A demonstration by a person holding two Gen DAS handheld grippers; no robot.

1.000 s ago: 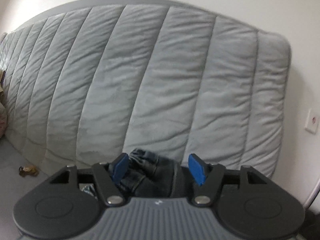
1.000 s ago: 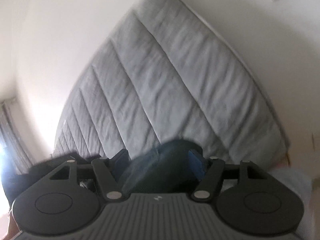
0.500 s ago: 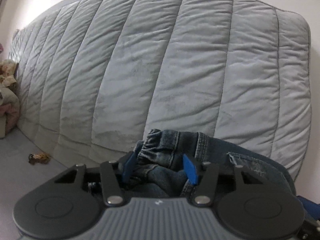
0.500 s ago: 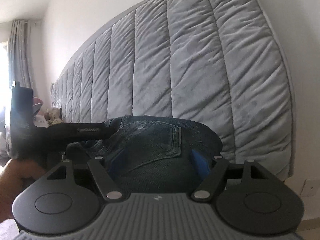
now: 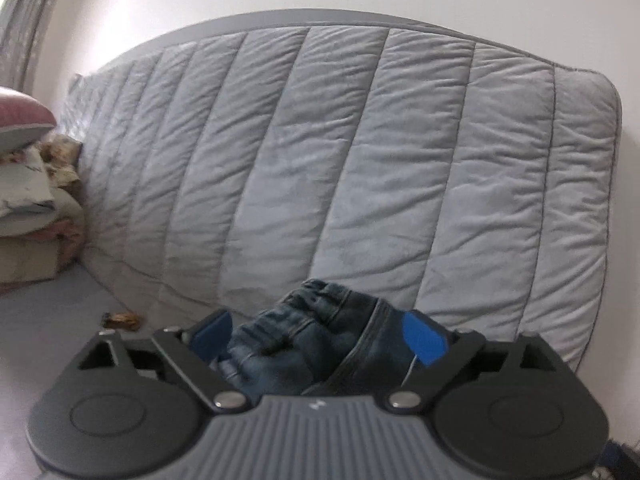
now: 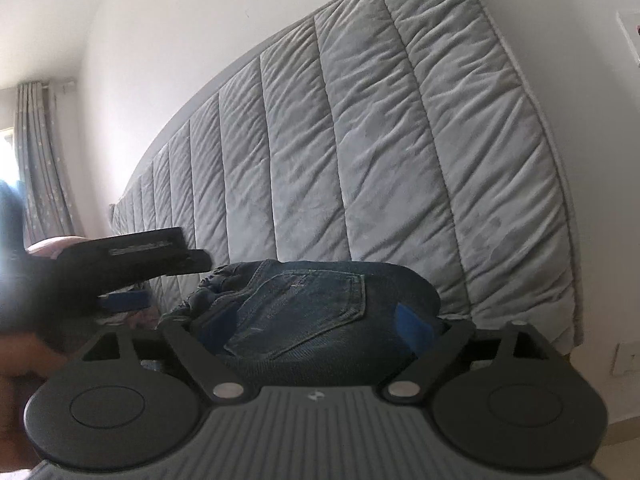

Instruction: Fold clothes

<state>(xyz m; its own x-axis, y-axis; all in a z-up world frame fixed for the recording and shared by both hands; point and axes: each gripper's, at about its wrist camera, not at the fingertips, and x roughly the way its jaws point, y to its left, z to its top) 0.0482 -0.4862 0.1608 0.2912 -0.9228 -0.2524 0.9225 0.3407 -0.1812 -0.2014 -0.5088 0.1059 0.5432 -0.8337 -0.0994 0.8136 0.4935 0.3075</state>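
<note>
the left gripper [image 5: 320, 336] is standing with its two blue-padded fingers [image 5: 423, 338] wide apart, and its jaws have just been opening; a bunched elastic waistband of the dark blue denim jeans [image 5: 316, 344] is lying between them, and whether the pads are pressing on the cloth cannot be told. the right gripper [image 6: 316, 328] is showing the same: fingers [image 6: 412, 326] spread, jaws just opened wider, the seat of the jeans [image 6: 312, 308] with one back pocket sitting in the gap.

taking the jeans as the landmark, both grippers are sitting on the near side of them, pointing across them toward the grey quilted padded headboard [image 5: 360, 168] rising behind. the long axis of the garment is running across the right wrist view, waistband end to the left, beside the left gripper [image 6: 132, 268], so the left hand is nearer the waist and the right nearer the seat. any coming regrasp is probably turning on that crosswise lie.

counting: one pair of jeans, two grippers, one headboard, one stack of bedding [image 5: 36, 208] far left of the jeans, one small brown scrap [image 5: 122, 320] on the grey surface just left of them.
</note>
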